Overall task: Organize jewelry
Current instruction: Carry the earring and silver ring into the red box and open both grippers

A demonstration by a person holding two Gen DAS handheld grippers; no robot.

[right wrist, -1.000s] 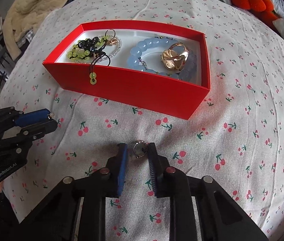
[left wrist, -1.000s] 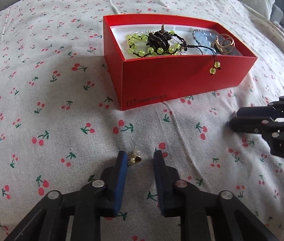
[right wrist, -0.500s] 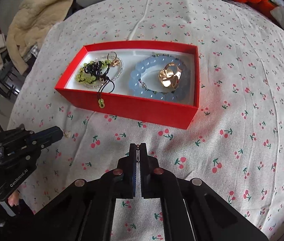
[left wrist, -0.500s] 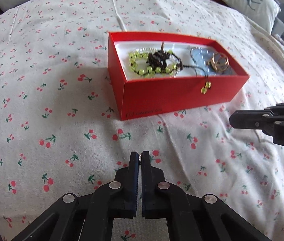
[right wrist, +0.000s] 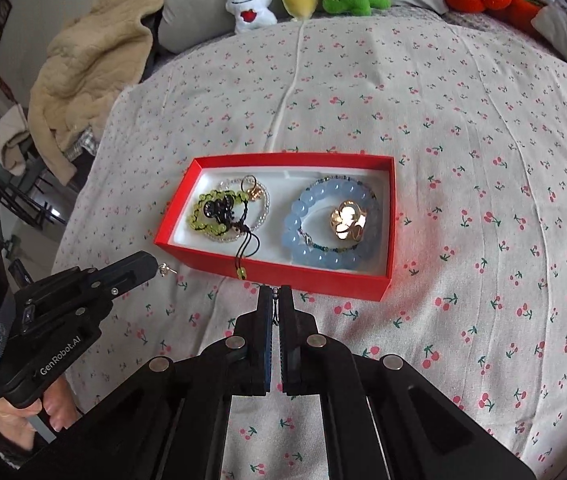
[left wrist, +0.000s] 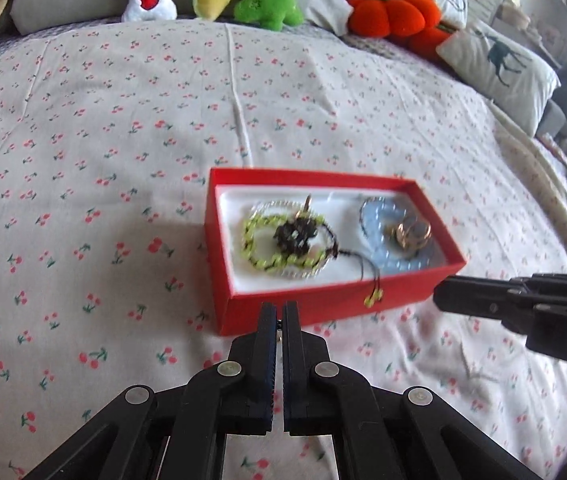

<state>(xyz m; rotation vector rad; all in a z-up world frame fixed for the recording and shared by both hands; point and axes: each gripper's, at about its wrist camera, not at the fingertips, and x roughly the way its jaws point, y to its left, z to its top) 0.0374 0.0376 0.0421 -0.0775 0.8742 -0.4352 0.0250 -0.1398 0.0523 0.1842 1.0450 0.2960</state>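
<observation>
Both tongs have risen off the cherry-print bed [right wrist: 483, 160] since a second ago, each having just closed on a small piece. Left tongs [left wrist: 279, 312] pinch a small earring [right wrist: 165, 269] (it juts from their tip in the right view). Right tongs [right wrist: 274, 294] pinch a small ring [right wrist: 275, 290], barely visible between the pads. Just beyond lies the red box [right wrist: 283, 276], holding a green bead bracelet [right wrist: 203, 220], a blue bead bracelet [right wrist: 303, 208] and a gold ring [right wrist: 347, 220].
</observation>
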